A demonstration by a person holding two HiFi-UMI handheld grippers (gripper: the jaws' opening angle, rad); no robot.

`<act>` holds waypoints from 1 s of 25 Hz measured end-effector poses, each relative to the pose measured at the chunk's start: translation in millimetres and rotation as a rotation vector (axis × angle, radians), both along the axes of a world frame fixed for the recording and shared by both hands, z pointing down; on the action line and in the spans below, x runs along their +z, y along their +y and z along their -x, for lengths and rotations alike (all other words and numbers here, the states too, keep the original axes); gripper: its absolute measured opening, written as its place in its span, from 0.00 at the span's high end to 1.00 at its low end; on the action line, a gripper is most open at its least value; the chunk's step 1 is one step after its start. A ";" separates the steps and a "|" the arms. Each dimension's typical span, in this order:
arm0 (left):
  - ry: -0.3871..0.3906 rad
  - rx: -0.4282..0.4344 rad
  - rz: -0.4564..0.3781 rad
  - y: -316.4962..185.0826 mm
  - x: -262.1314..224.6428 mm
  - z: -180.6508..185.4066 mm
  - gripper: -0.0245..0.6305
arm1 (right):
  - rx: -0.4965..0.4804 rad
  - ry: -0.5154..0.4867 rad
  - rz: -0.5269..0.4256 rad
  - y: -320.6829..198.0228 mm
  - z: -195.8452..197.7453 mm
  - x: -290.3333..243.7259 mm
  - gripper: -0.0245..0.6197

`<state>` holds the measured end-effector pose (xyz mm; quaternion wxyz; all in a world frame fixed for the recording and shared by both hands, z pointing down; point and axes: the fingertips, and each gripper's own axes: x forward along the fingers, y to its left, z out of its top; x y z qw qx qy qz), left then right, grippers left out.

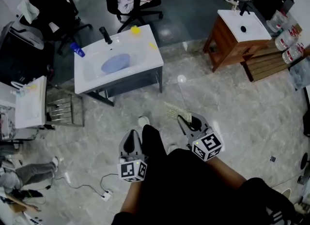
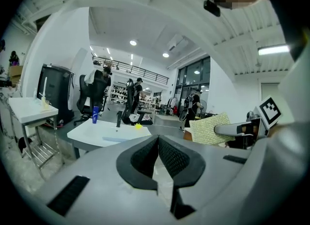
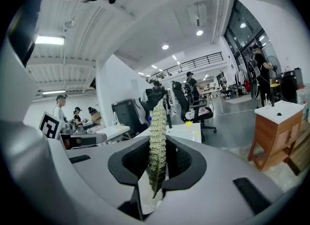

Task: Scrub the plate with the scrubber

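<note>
We hold the scrubber (image 3: 157,117) in the right gripper (image 3: 157,144) fingers. The left gripper (image 2: 158,142) fingers are pressed together, empty. The plate (image 1: 115,63), well apart, awaits scrubbing.

a white sink (image 1: 147,57) stood on the grey stone floor (image 1: 232,117), with a blue plate (image 1: 115,63) lying in its basin. on the sink's far rim sat a black faucet (image 1: 105,35), with a blue bottle (image 1: 76,49) at the far left corner and a small yellow thing (image 1: 135,30) just right of the faucet. well short of the sink's near side, the left gripper (image 1: 131,139) and the right gripper (image 1: 183,121) pointed toward it, a pale green scrubber (image 1: 173,109) jutting from the right gripper's jaws. a black office chair (image 1: 138,1) stood beyond the sink and a wooden stand (image 1: 230,42) well to its right.
</note>
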<state>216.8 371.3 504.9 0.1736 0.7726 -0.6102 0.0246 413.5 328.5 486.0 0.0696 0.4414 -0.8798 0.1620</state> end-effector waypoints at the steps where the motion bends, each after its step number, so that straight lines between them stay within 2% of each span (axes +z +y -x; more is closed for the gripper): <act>1: 0.006 0.010 0.001 -11.8 3.5 1.2 0.96 | 0.008 0.007 0.002 -9.0 1.2 1.5 0.87; 7: 0.026 0.043 -0.010 -94.8 8.0 23.2 0.96 | 0.024 0.039 0.014 -82.3 25.3 3.1 0.87; 14: 0.038 0.039 0.022 -181.0 11.8 79.2 0.96 | 0.018 0.039 0.051 -175.2 81.3 8.1 0.87; 20: 0.034 0.021 0.071 -240.3 28.1 137.3 0.96 | 0.016 0.063 0.078 -232.3 129.1 14.9 0.87; 25: 0.070 -0.024 0.098 -280.5 41.1 183.1 0.96 | 0.004 0.111 0.075 -269.6 166.8 12.8 0.87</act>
